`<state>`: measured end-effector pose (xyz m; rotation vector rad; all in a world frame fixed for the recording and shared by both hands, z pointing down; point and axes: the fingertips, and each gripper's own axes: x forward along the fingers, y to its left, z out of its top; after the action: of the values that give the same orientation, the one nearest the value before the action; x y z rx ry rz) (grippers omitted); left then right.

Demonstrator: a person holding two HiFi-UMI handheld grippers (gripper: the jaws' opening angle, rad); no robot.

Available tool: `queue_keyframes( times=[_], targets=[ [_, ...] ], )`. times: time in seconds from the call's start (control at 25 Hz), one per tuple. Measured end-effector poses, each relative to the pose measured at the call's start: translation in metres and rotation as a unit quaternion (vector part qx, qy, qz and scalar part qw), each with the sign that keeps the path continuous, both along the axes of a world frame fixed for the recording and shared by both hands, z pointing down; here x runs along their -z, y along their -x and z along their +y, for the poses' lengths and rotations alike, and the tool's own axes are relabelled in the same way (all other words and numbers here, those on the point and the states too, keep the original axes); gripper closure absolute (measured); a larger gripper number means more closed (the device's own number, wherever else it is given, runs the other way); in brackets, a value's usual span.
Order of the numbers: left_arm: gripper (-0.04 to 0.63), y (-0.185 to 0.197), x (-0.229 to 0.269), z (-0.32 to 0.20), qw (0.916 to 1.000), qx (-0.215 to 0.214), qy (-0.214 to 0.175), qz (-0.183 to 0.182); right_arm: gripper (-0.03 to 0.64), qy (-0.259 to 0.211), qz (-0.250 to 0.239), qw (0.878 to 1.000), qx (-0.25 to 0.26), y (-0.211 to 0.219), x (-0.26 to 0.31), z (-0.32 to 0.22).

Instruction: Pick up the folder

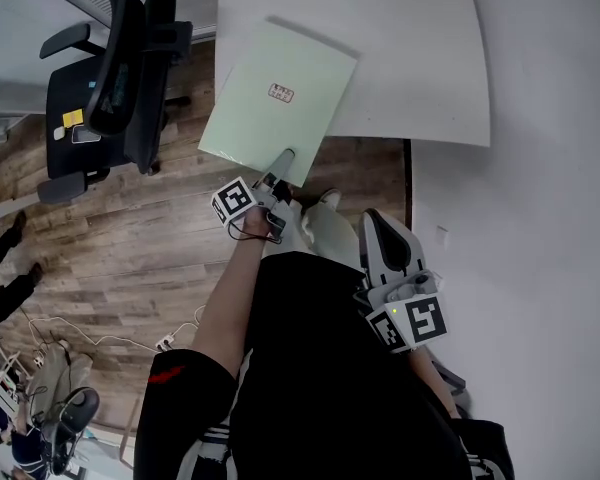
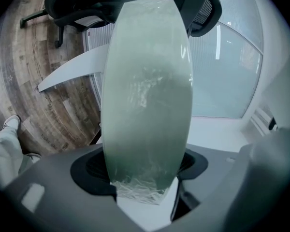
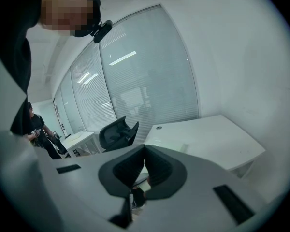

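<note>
Below us lies the wooden floor [image 1: 130,258], and at the top of the head view sits the white tabletop [image 1: 410,58]. A black office chair [image 1: 115,78] stands on the floor, off the tabletop's left edge.

The pale green folder [image 1: 277,103] is what we are holding. Its far part lies over the tabletop's near left corner, where it casts a thin shadow along its far edge. Its near part juts out past the tabletop's near edge, above the floor. A small white label [image 1: 281,93] sits near the folder's middle.

Our left claw [image 1: 280,158] is clenched on the folder's near corner. In the left gripper view the sheet rises straight out from between the two jaws, which press it from both sides, and it hides most of what is ahead.

Our right claw [image 1: 380,230] hangs low by our right side, well apart from the folder. In the right gripper view its jaws meet with nothing between them, pointing towards the tabletop and chair beyond.
</note>
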<state>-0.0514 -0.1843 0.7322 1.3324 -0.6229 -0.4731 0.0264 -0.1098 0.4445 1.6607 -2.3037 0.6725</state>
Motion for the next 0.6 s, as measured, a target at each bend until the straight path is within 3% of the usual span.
queue_keyframes(
  times=[0.6],
  targets=[
    [0.297, -0.012, 0.008, 0.001, 0.9998, -0.012, -0.009, 0.011, 0.615, -0.006, 0.004, 1.000, -0.010, -0.015, 0.001, 0.004]
  ],
)
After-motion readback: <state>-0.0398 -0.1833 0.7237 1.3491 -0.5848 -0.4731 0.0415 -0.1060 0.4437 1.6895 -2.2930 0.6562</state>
